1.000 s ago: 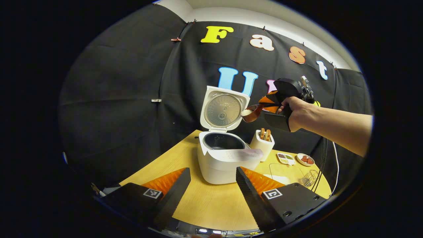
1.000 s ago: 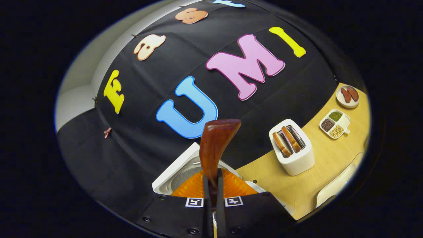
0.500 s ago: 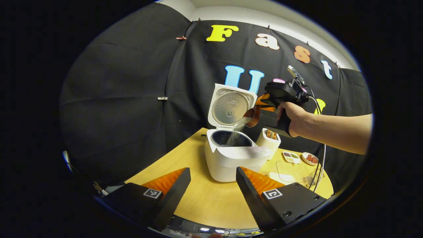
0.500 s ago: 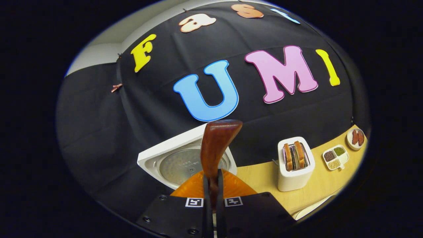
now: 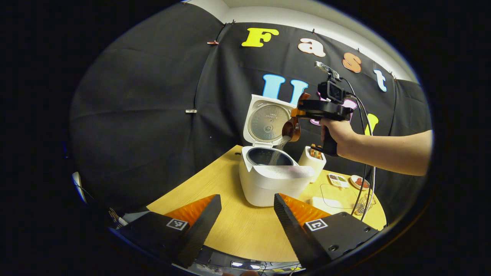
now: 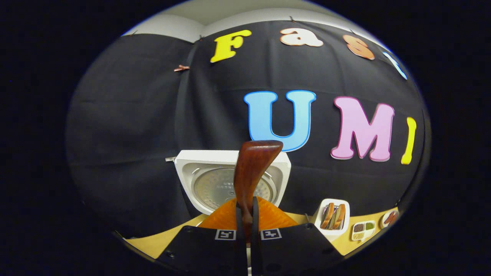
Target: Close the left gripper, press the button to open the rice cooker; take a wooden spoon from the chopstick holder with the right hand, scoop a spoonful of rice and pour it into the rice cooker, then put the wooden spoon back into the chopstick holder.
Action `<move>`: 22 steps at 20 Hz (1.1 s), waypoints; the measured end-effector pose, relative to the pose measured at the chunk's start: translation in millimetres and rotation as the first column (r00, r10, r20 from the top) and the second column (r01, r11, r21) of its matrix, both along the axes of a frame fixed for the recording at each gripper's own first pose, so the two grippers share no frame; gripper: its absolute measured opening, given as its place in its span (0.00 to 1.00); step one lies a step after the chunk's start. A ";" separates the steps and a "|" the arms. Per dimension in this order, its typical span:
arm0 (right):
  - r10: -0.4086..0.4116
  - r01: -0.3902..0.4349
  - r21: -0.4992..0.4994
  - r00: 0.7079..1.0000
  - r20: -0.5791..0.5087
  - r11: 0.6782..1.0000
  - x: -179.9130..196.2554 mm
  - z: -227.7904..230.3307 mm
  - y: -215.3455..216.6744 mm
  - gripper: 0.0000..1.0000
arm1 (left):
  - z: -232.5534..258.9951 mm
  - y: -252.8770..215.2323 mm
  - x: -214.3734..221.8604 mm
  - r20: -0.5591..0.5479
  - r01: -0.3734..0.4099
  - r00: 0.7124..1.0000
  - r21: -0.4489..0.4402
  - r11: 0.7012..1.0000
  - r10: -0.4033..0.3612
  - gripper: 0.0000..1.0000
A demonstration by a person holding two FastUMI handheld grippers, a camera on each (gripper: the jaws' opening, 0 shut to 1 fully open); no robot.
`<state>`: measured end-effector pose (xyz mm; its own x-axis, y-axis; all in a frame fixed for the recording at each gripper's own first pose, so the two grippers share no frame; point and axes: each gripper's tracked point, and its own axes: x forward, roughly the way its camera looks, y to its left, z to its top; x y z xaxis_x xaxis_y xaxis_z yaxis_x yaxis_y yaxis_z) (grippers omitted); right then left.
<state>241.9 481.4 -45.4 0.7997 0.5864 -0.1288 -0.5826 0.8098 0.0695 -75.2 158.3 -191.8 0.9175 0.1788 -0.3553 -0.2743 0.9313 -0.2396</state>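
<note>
The white rice cooker (image 5: 268,184) stands on the wooden table (image 5: 238,230) with its lid (image 5: 267,122) raised upright. Above the dark inner pot, a hand holds my right gripper (image 5: 298,113), shut on the handle of a brown wooden spoon (image 5: 290,130). The spoon's bowl is tipped down and a stream of rice (image 5: 278,150) falls from it into the pot. In the right gripper view the spoon (image 6: 252,172) rises from my right gripper (image 6: 245,210) in front of the lid (image 6: 215,180). My left gripper (image 5: 245,218) hangs open and empty, short of the cooker.
A white toaster (image 5: 312,163) with bread slices stands right of the cooker, also toaster (image 6: 333,216). Farther right lie a divided dish (image 5: 335,180), a small plate (image 5: 358,183), a clear board (image 5: 337,195) and a wire rack (image 5: 360,209). Cables hang from the right gripper.
The right gripper rose and rolled, tipping the spoon over the pot. Rice held in the spoon a second ago now streams into the cooker. The left gripper stays open, barely moved.
</note>
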 end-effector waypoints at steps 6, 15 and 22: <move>0.178 -0.100 -0.262 0.939 0.294 0.960 -38.7 19.4 33.9 0.08 | 5.0 9.2 -3.9 0.009 -0.015 1.000 0.009 1.000 0.015 0.95; 0.159 -0.130 -0.186 0.976 0.151 0.974 -41.2 7.8 34.6 0.08 | 8.2 7.4 -9.4 0.008 -0.010 1.000 0.015 1.000 0.010 0.95; 0.078 -0.013 0.256 0.967 -0.243 0.966 -27.4 23.0 -22.3 0.08 | 18.3 -3.6 -7.8 0.021 0.032 0.999 0.041 0.999 -0.032 0.95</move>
